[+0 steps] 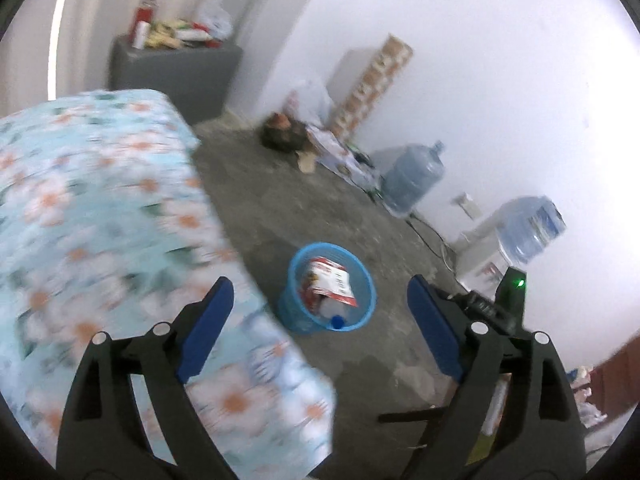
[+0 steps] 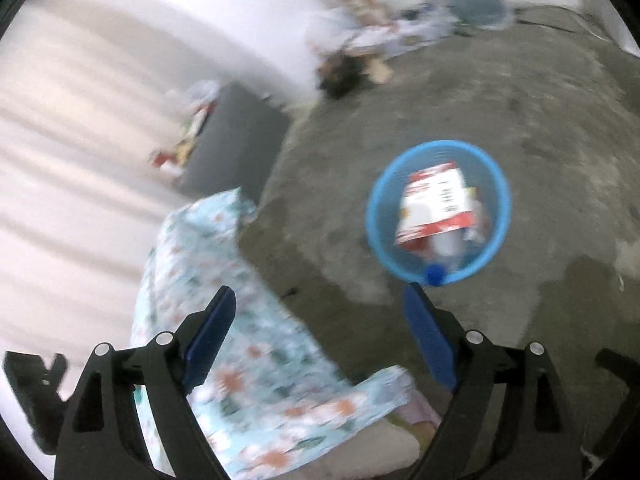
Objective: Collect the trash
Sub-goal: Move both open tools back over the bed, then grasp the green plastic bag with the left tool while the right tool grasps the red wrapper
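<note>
Trash basket (image 1: pixel 332 290) holds packets | both grippers (image 1: pixel 320 312) (image 2: pixel 320 312) wide, empty | water jugs (image 1: pixel 414 176) clear only left

The left wrist view looks forward and down from above the bed (image 1: pixel 100 208), across the floor (image 1: pixel 280 192) to the far wall. The right wrist view tilts steeper, nearer overhead, rolled sideways and blurred. Both share the bin (image 1: pixel 332 288) (image 2: pixel 438 210), the bed's edge (image 2: pixel 240 320), the grey cabinet (image 1: pixel 176 76) (image 2: pixel 236 140) and the floor.
</note>
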`<action>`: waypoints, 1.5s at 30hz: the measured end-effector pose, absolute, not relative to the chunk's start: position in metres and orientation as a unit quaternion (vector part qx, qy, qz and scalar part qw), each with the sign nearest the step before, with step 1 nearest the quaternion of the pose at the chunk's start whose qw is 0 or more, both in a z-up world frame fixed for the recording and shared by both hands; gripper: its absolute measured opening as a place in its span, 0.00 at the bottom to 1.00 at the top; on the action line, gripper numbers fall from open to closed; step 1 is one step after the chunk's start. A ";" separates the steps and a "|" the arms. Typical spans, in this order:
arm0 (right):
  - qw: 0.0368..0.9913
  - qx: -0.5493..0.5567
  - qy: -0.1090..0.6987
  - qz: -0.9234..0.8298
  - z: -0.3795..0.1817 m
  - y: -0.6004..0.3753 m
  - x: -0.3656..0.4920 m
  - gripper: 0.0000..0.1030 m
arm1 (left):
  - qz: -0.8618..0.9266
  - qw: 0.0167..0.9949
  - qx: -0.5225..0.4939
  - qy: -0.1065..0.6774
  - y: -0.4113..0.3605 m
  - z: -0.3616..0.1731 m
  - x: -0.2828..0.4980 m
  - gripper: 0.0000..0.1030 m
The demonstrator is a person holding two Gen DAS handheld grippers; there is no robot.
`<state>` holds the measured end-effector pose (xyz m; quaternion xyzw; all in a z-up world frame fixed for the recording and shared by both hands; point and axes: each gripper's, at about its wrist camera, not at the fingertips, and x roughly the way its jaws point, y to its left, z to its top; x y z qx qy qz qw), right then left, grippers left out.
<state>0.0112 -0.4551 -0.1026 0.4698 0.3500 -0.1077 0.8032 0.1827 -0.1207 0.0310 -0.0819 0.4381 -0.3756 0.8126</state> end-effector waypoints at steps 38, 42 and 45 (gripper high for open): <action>0.721 0.358 0.555 0.209 -0.101 -0.042 0.350 0.37 | -0.026 0.798 -0.444 0.408 0.250 -0.067 0.284 0.57; 0.719 0.372 0.547 0.212 -0.102 -0.049 0.339 0.08 | -0.039 0.810 -0.423 0.404 0.242 -0.064 0.290 0.49; 0.734 0.367 0.532 0.208 -0.091 -0.069 0.315 0.06 | -0.069 0.819 -0.397 0.409 0.231 -0.058 0.289 0.47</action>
